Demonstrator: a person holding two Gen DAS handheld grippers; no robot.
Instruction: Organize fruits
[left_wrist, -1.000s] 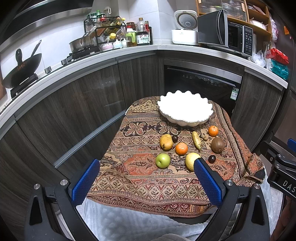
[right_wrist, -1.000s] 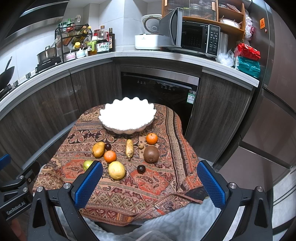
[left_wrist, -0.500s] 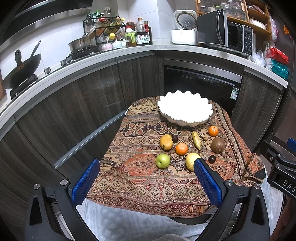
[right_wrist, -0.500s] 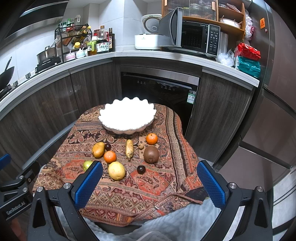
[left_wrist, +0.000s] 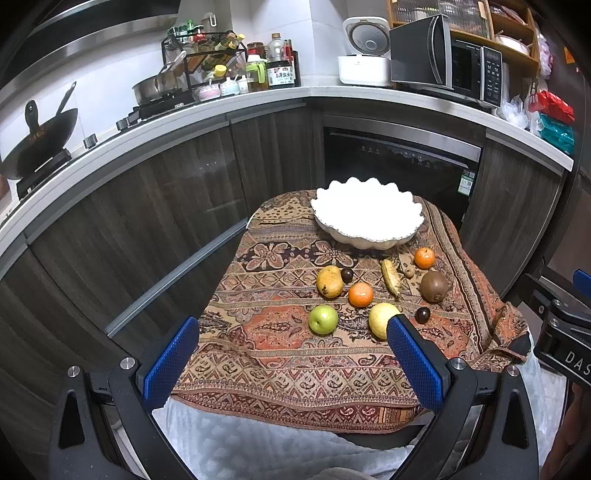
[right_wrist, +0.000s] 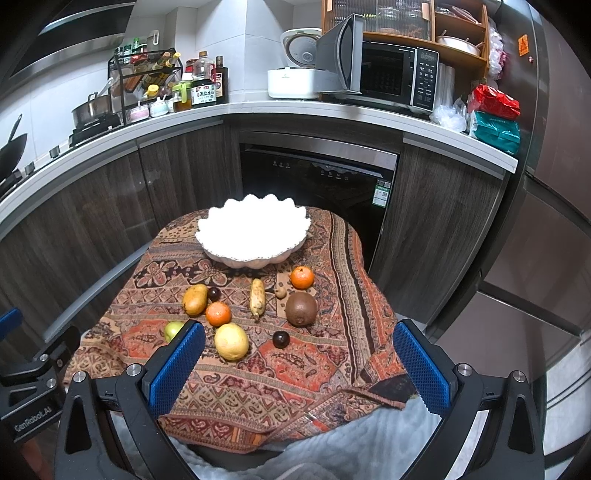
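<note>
Both my left gripper (left_wrist: 293, 354) and right gripper (right_wrist: 298, 360) gape empty; round fruit like the near lemon (right_wrist: 231, 340) may roll off the cloth (right_wrist: 295, 369).

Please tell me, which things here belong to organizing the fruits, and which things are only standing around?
For the job: white bowl, green apple, yellow citrus, two oranges, mango, banana, kiwi, two dark small fruits, both open tools.

Only standing around: microwave, rice cooker, wok, sauce bottles.
</note>
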